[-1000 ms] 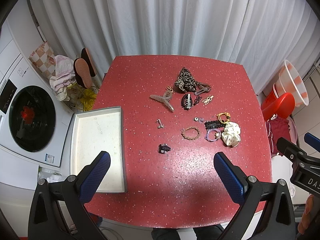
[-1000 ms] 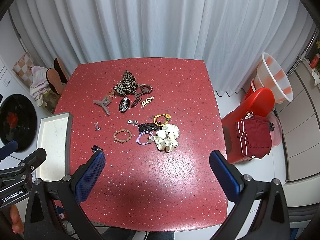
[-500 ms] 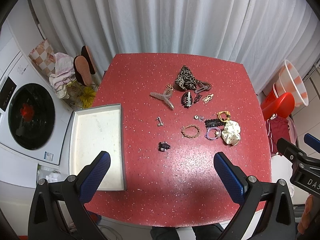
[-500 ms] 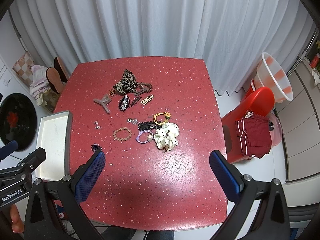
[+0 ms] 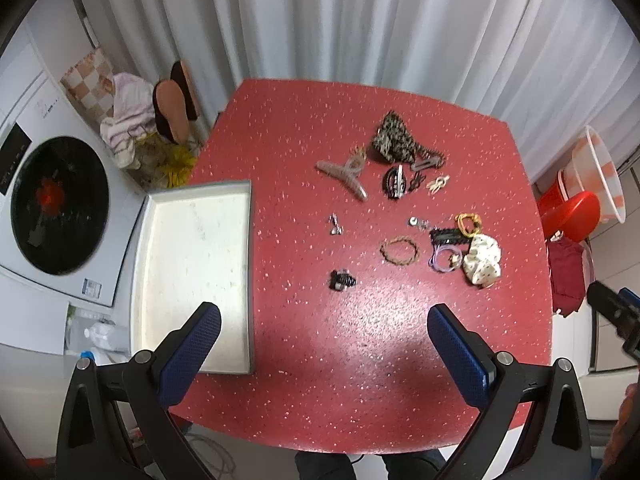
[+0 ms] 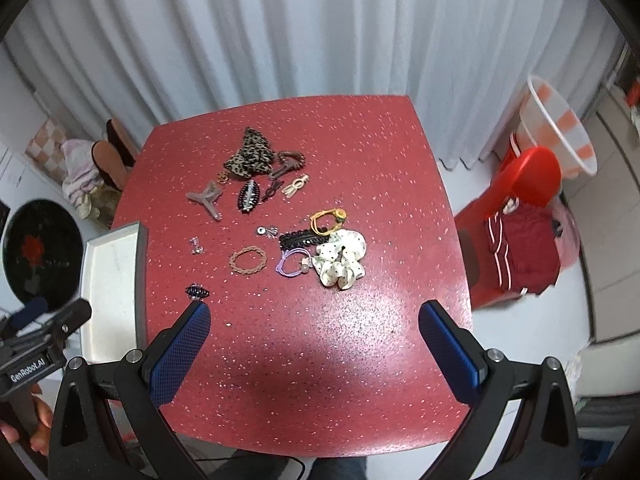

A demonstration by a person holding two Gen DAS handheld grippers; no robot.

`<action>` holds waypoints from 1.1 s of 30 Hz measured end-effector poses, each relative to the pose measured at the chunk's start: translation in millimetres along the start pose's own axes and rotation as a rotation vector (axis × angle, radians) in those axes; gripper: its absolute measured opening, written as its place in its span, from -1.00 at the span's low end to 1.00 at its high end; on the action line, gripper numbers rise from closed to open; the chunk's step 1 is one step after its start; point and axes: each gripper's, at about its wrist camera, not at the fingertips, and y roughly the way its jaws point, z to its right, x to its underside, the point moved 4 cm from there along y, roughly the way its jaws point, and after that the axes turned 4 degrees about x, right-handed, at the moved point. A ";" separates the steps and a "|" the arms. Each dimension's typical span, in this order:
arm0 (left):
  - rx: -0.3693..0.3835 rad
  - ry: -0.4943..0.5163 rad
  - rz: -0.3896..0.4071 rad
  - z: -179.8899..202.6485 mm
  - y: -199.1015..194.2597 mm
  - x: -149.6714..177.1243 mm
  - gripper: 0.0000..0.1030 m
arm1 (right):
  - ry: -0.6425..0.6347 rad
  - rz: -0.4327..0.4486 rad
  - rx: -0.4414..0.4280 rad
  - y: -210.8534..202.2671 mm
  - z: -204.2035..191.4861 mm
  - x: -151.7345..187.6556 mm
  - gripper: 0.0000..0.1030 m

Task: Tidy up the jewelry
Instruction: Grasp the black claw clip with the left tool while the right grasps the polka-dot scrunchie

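Note:
Hair accessories and jewelry lie scattered on the red speckled table [image 5: 360, 340]: a leopard scrunchie [image 5: 394, 142], a grey claw clip [image 5: 344, 174], a black claw clip [image 5: 395, 182], a braided bracelet [image 5: 399, 251], a white dotted scrunchie [image 5: 482, 260], a small black clip [image 5: 341, 280] and silver earrings [image 5: 335, 225]. A grey tray [image 5: 192, 264] with a white floor sits at the table's left edge, with nothing in it. My left gripper [image 5: 324, 356] hangs open high over the front edge. My right gripper [image 6: 314, 354] is open too, well above the white dotted scrunchie [image 6: 340, 258].
A washing machine [image 5: 52, 204] stands left of the table, with slippers [image 5: 172, 110] and cloths behind it. Right of the table are a red stool [image 6: 524, 196] with red fabric and a white basket [image 6: 560, 128]. White curtains [image 6: 280, 32] hang behind.
Both views have pulled back and shifted slightly; the table and items sit a little further up in the frames. Nothing on the table moved and both grippers stayed open.

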 end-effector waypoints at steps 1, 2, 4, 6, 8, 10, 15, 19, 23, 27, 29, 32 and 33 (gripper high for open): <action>0.008 0.001 -0.014 -0.1 5.7 2.0 1.00 | 0.008 -0.004 0.002 3.7 3.5 0.6 1.00; 0.013 0.002 -0.023 -0.5 9.7 2.9 1.00 | 0.016 -0.010 -0.001 9.0 6.6 1.9 1.00; 0.015 0.016 -0.044 1.4 21.7 6.7 1.00 | 0.022 -0.025 -0.016 19.0 9.9 3.0 1.00; 0.007 0.025 -0.056 2.4 31.8 9.4 1.00 | 0.029 -0.029 -0.030 28.0 12.5 4.5 1.00; 0.011 0.021 -0.068 3.5 44.4 11.4 1.00 | 0.032 -0.039 -0.034 39.7 14.8 7.5 1.00; 0.017 0.013 -0.087 5.0 59.3 12.2 1.00 | 0.027 -0.062 -0.030 50.4 16.2 10.3 1.00; 0.036 -0.018 -0.122 4.4 95.2 13.6 1.00 | 0.012 -0.152 -0.016 89.5 21.3 20.0 1.00; 0.016 -0.025 -0.125 2.2 124.5 12.6 1.00 | 0.009 -0.199 -0.020 121.7 25.1 26.2 1.00; -0.003 -0.023 -0.125 0.9 156.2 9.8 1.00 | -0.011 -0.211 -0.009 149.4 27.2 25.6 1.00; -0.012 -0.028 -0.116 -0.7 185.4 5.0 1.00 | -0.029 -0.217 0.002 174.9 27.2 19.0 1.00; -0.014 -0.025 -0.111 -1.4 198.3 3.6 1.00 | -0.055 -0.211 0.014 189.4 25.6 14.0 1.00; -0.019 -0.014 -0.109 -0.9 216.7 2.8 1.00 | -0.091 -0.201 0.028 212.7 22.7 6.4 1.00; -0.022 -0.009 -0.109 -0.7 222.3 2.8 1.00 | -0.098 -0.200 0.032 218.5 22.3 4.2 1.00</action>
